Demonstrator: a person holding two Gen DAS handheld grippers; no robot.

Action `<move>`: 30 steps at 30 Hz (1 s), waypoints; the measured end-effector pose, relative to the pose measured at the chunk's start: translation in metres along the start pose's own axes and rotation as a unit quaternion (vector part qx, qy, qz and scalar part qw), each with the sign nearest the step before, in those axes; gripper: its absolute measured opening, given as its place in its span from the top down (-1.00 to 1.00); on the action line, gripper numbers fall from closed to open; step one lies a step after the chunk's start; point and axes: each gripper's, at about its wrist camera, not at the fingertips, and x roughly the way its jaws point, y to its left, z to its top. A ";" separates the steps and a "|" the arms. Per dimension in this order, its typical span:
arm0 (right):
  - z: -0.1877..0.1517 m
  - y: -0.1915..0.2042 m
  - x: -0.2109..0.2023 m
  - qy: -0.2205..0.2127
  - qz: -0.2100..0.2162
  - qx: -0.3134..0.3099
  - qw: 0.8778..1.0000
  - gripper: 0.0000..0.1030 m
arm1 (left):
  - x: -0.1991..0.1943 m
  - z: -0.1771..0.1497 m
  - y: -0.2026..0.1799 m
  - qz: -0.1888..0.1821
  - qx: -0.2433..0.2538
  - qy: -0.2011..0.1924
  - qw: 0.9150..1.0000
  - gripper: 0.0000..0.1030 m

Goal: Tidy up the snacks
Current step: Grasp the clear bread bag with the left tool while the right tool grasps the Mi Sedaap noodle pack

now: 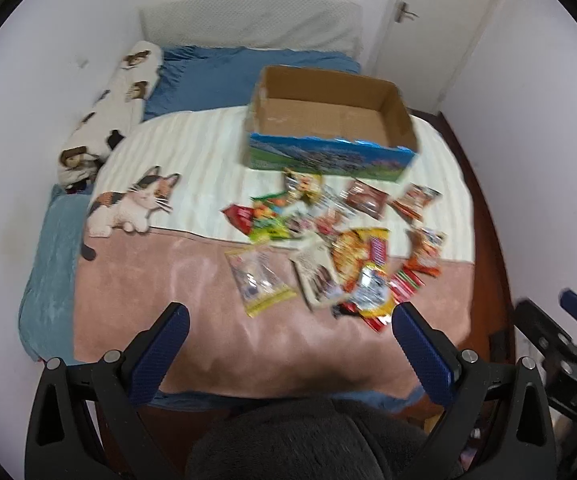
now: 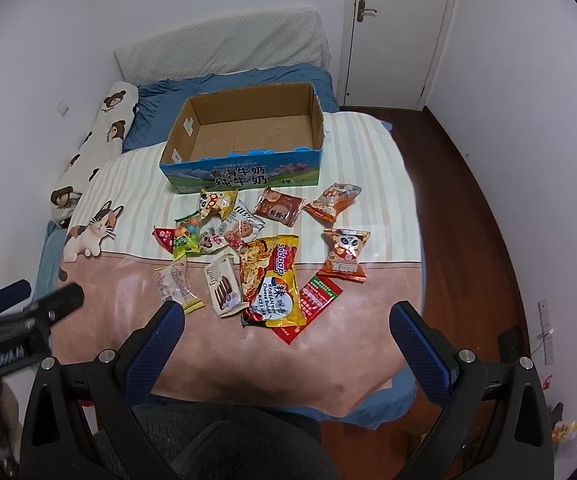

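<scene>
Several snack packets lie scattered on a bed blanket: a yellow noodle packet [image 2: 274, 280], a white cookie packet [image 2: 224, 288], a red flat sachet [image 2: 312, 306], a panda packet [image 2: 344, 254], a brown packet [image 2: 278, 206] and a candy bag [image 2: 186, 238]. The pile also shows, blurred, in the left wrist view [image 1: 340, 248]. An empty cardboard box [image 2: 244, 136] with blue printed sides stands behind them, also seen in the left wrist view [image 1: 328, 120]. My left gripper [image 1: 288, 330] and right gripper [image 2: 286, 326] are both open and empty, held above the bed's near edge.
A cat-print blanket [image 2: 96, 228] covers the bed. A bear-print long pillow [image 2: 96, 148] lies along the left wall. A white door [image 2: 392, 28] is at the back right. Wooden floor [image 2: 468, 208] runs along the bed's right side. A dark cushion [image 2: 216, 448] sits below.
</scene>
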 end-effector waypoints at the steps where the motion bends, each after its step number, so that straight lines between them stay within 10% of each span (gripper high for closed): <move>1: 0.001 0.001 0.009 0.005 0.005 0.000 1.000 -1.00 | 0.008 0.004 0.006 0.010 -0.008 -0.001 1.000 -1.00; 12: 0.016 0.040 0.176 0.099 0.040 -0.010 0.994 -1.00 | 0.157 0.009 0.081 0.038 -0.118 0.121 0.985 -1.00; 24: 0.026 0.026 0.357 0.214 0.013 0.026 0.976 -0.99 | 0.326 -0.010 0.108 -0.054 -0.223 0.259 0.938 -0.98; 30: 0.007 0.036 0.407 0.272 0.006 0.013 0.962 -0.99 | 0.354 -0.023 0.107 -0.067 -0.247 0.252 0.933 -0.51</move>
